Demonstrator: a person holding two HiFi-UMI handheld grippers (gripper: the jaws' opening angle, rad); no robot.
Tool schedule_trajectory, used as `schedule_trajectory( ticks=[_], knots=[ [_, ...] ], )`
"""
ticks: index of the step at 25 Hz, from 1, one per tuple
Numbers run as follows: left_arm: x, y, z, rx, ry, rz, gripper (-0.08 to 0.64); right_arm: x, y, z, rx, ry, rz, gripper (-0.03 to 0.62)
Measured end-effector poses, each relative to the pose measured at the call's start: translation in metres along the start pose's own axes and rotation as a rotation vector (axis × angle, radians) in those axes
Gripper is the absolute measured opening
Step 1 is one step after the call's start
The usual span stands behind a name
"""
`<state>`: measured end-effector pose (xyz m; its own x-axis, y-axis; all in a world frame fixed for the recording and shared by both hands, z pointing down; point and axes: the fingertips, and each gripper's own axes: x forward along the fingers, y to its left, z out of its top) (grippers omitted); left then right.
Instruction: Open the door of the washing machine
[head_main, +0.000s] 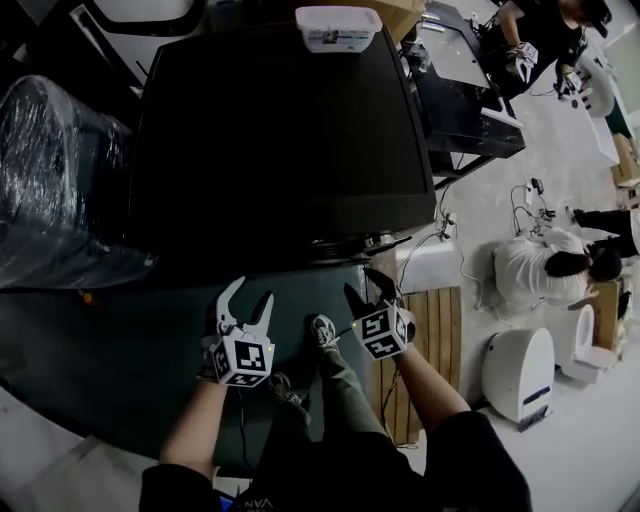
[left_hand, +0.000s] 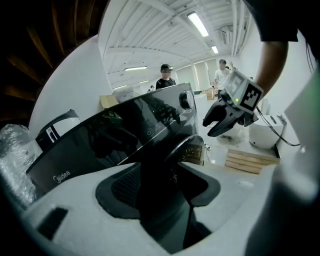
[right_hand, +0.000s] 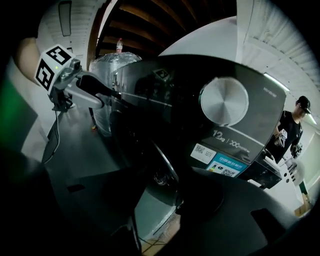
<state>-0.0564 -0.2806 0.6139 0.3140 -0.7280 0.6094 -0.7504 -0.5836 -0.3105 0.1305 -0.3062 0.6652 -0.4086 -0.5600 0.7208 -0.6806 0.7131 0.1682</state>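
**A:** What is closest?

**B:** The two grippers, side by side in front of the washing machine (head_main: 285, 130). The left gripper (head_main: 250, 292) has its white jaws spread wide with nothing between them. The right gripper (head_main: 365, 288) has dark jaws, also wide and holding nothing.

**A:** And the door?

**B:** The door (right_hand: 165, 167) is on the machine's front face, just past the jaws. Its round rim shows between the jaws in both gripper views, and neither gripper grips it.

**A:** Further on?

**B:** A silver dial (right_hand: 223, 101) sits above the door. A white tub (head_main: 338, 27) rests at the far edge of the machine's black top. A plastic-wrapped bundle (head_main: 55, 180) stands to the left, and a wooden pallet (head_main: 440, 340) lies on the floor to the right. Beyond it a person (head_main: 540, 265) crouches.
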Motion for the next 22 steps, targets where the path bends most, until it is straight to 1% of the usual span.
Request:
schedule_trajectory(
  ticks=[2,6,9,13,15,16,17,18,20,22],
  knots=[
    [0.010,-0.002,-0.003,0.040,0.030,-0.006,0.219,0.014,-0.006,-0.011,-0.047,0.035,0.018,0.190],
    [0.030,-0.011,-0.008,0.127,0.097,-0.032,0.225,0.037,-0.015,-0.029,-0.172,0.096,0.052,0.202],
    [0.043,-0.012,-0.012,0.179,0.141,-0.051,0.230,0.051,-0.018,-0.038,-0.234,0.129,0.080,0.209],
    [0.058,-0.015,-0.020,0.230,0.219,-0.088,0.235,0.065,-0.016,-0.037,-0.285,0.147,0.117,0.205],
    [0.063,-0.016,-0.022,0.244,0.243,-0.097,0.242,0.070,-0.014,-0.036,-0.306,0.154,0.133,0.196],
    [0.066,-0.016,-0.022,0.248,0.251,-0.101,0.242,0.073,-0.014,-0.038,-0.313,0.160,0.136,0.190],
    [0.068,-0.016,-0.023,0.253,0.259,-0.104,0.243,0.076,-0.014,-0.040,-0.320,0.163,0.136,0.166],
    [0.069,-0.015,-0.024,0.266,0.268,-0.105,0.242,0.077,-0.014,-0.040,-0.327,0.162,0.135,0.166],
    [0.070,-0.015,-0.025,0.318,0.283,-0.103,0.242,0.078,-0.014,-0.041,-0.336,0.154,0.129,0.166],
    [0.070,-0.014,-0.026,0.377,0.287,-0.097,0.224,0.078,-0.013,-0.042,-0.335,0.161,0.125,0.166]
  ],
)
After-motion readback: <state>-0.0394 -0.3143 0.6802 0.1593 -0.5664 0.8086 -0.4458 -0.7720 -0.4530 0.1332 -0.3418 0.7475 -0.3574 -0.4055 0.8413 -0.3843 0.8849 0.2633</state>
